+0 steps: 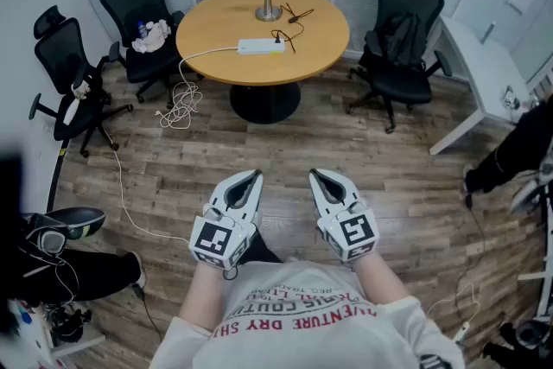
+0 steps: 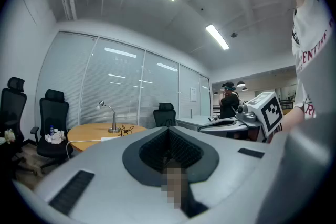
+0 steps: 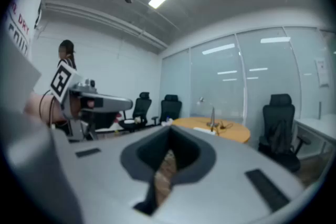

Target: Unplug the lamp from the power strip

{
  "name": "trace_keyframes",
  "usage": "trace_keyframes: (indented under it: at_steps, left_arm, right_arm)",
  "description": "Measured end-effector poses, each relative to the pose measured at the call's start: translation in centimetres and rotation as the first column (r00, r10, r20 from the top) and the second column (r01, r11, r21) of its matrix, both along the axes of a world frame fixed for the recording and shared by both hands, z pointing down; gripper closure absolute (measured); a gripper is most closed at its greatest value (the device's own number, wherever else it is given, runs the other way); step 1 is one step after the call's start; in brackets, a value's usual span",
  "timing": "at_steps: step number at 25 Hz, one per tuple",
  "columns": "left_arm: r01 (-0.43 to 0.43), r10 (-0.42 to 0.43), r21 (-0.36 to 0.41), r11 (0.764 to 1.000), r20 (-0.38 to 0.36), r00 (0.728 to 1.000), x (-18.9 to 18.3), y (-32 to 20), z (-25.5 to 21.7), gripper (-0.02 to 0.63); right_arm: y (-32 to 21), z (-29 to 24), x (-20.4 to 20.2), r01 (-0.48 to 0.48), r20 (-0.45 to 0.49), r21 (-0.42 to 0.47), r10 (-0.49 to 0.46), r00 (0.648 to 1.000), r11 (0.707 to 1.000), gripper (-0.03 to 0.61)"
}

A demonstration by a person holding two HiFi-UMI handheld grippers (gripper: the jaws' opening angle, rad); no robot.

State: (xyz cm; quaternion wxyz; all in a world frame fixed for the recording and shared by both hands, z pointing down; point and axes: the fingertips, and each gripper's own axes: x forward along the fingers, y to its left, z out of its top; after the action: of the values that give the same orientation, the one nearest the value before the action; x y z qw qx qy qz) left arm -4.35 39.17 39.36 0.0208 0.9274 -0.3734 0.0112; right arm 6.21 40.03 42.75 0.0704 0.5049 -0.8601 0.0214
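A silver desk lamp (image 1: 266, 0) stands at the far side of a round wooden table (image 1: 216, 22). A white power strip (image 1: 261, 47) lies in front of it, and the lamp's black plug and cord (image 1: 281, 36) meet the strip's far edge. A white cable (image 1: 183, 95) runs from the strip down to the floor. Both grippers are held close to my body, well short of the table. My left gripper (image 1: 251, 178) and right gripper (image 1: 320, 177) are shut with nothing in them. The left gripper view shows the lamp (image 2: 111, 117) far off; so does the right gripper view, with the lamp (image 3: 212, 116) on the table.
Black office chairs (image 1: 141, 9) (image 1: 67, 86) (image 1: 402, 34) ring the table, one with a white cloth (image 1: 153, 34) on its seat. A white desk (image 1: 484, 69) stands at the right. A person's legs (image 1: 60, 268) rest at the lower left. Wooden floor lies between me and the table.
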Motion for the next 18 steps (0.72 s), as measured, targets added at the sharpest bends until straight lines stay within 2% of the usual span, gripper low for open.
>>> trace_keyframes:
  at_steps: [8, 13, 18]
  left_arm:
    - [-0.007, 0.007, -0.017, 1.0, 0.0, 1.0, -0.3, -1.3, 0.4, 0.586]
    - [-0.013, 0.013, -0.037, 0.999, -0.002, 1.0, -0.7, -2.8, 1.1, 0.586]
    - [-0.013, 0.013, -0.061, 0.998, -0.013, 1.0, -1.7, -6.1, 1.6, 0.586]
  right_arm:
    - [-1.3, 0.6, -0.4, 0.004, 0.019, -0.022, -0.004, 1.0, 1.0, 0.549]
    - [-2.5, 0.8, -1.2, 0.022, 0.063, -0.026, -0.02, 0.998, 0.999, 0.549]
    - [-5.5, 1.4, -1.9, 0.012, 0.046, -0.05, -0.01, 0.999, 0.999, 0.549]
